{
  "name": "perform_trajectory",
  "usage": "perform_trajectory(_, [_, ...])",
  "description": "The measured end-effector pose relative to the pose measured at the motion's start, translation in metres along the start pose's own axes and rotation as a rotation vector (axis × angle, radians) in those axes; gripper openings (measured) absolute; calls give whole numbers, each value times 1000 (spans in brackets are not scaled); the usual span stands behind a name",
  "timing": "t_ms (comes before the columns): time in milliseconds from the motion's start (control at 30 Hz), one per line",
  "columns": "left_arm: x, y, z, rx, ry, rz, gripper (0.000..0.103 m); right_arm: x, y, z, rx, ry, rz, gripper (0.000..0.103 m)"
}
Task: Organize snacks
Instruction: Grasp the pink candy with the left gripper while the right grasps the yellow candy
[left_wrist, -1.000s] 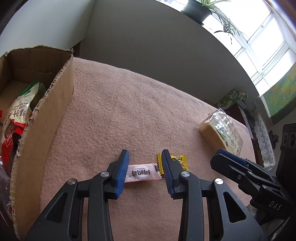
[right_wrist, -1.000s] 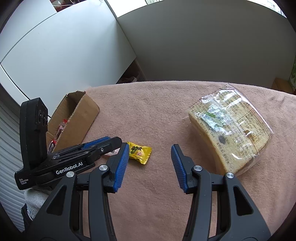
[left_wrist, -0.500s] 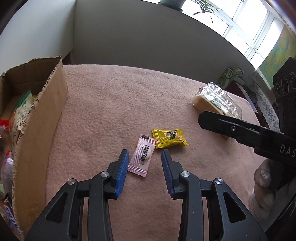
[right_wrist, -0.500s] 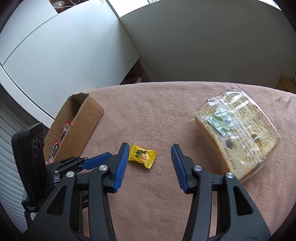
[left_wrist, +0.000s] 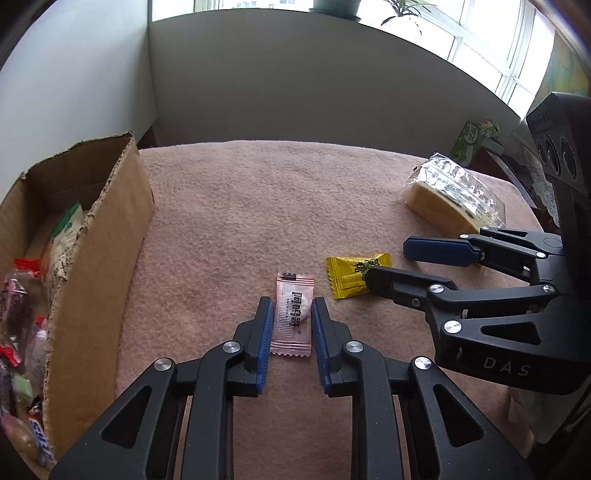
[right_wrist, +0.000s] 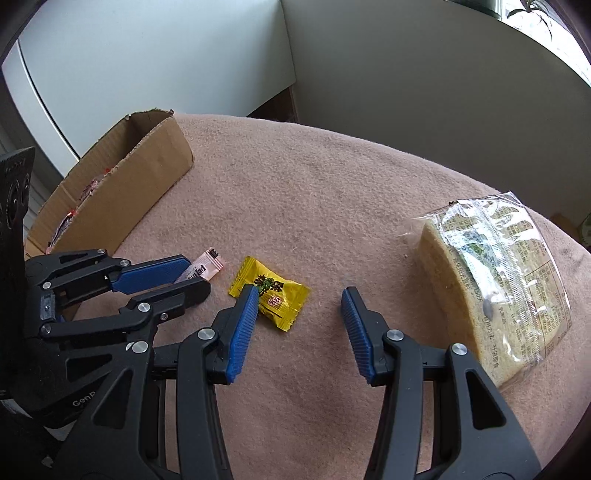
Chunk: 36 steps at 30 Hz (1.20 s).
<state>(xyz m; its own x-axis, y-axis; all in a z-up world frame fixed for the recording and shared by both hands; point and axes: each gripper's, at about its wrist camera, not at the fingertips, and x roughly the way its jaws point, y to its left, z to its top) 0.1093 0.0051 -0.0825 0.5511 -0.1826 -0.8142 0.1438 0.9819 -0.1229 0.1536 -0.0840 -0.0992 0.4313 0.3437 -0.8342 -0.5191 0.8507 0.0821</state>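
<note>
A pink candy packet lies on the pink cloth between the blue pads of my left gripper, which have closed in on its sides. It also shows in the right wrist view. A yellow candy packet lies just to its right, seen too in the right wrist view. My right gripper is open, its left fingertip over the yellow packet's edge. A cardboard box with several snacks stands at the left.
A clear-wrapped cake slice lies at the right of the cloth, also in the left wrist view. The box shows at the far left in the right wrist view. A wall and windows stand behind the table.
My left gripper has turned in line with the pink packet and narrowed around it. My right gripper has moved left and closer to the yellow packet.
</note>
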Motion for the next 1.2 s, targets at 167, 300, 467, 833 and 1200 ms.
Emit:
perform_trajectory(167, [-3,1,-4,14,-3,11,19,-4,13,1,-93,-19,-37,50])
perform_trajectory(300, [-4,4,-5,8,-5,9,19,-3,17,0,-151,-6,-50,51])
perform_trajectory(467, [0,-5,-6,18,-12,25,19,7,26,-2,-221,16,-65,51])
perform_trajectory(833, [-4,7,-9,2,-13,12,19,18,21,7,-169,12,-10,49])
perform_trajectory(1200, [-11,6,-17,13,-25,17,18,6,11,-2,-99,4,-10,28])
